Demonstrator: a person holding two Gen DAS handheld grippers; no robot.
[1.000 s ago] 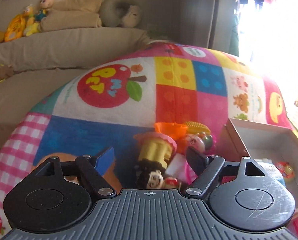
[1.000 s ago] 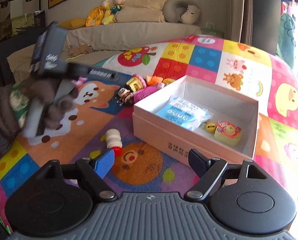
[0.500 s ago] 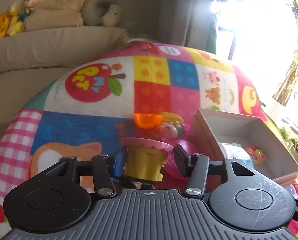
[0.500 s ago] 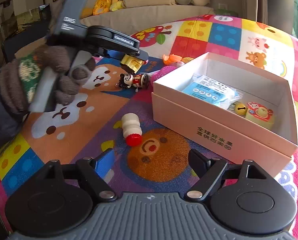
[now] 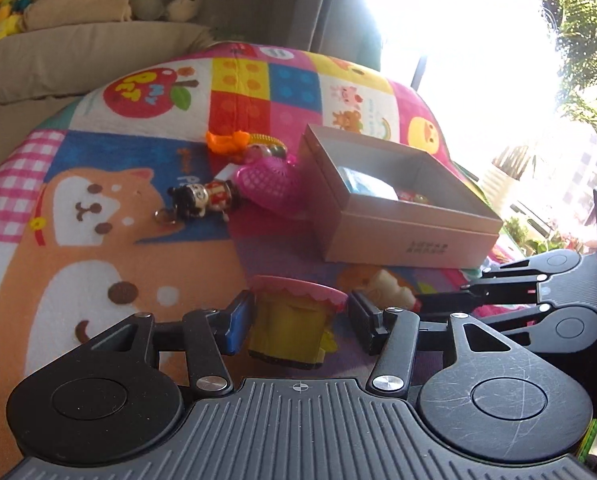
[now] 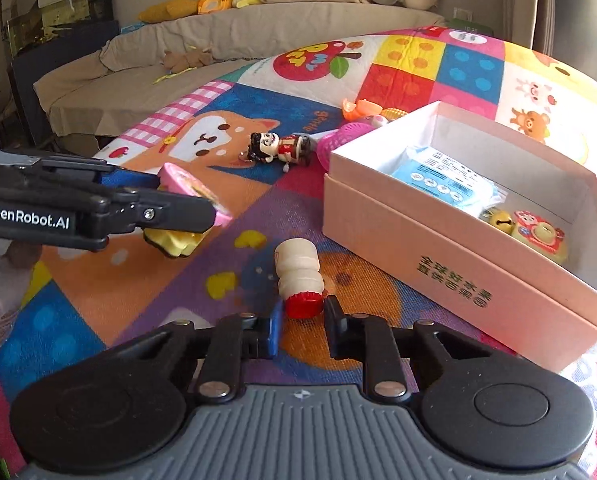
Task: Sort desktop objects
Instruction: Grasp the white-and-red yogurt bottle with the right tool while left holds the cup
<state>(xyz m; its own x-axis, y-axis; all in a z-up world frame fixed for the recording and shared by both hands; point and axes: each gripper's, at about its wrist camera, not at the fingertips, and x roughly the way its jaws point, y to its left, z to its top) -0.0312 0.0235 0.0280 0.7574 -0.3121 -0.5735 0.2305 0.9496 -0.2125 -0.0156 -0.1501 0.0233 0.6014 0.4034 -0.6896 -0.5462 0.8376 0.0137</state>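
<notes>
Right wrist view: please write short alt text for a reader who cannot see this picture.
The right gripper is closing its jaws around the red cap of a small cream bottle lying on a colourful play mat. To the left, the left gripper holds a yellow toy with a pink top above the mat; right, an open pink box contains small items.

My left wrist camera looked low and close along my left tool [image 5: 296, 316] toward the bright window. My right wrist camera looked steeply down along my right tool [image 6: 300, 320] toward the beige sofa [image 6: 218, 40]. Both views shared the colourful patchwork play mat [image 5: 98, 208] and the open pink cardboard box [image 6: 450, 252].
</notes>
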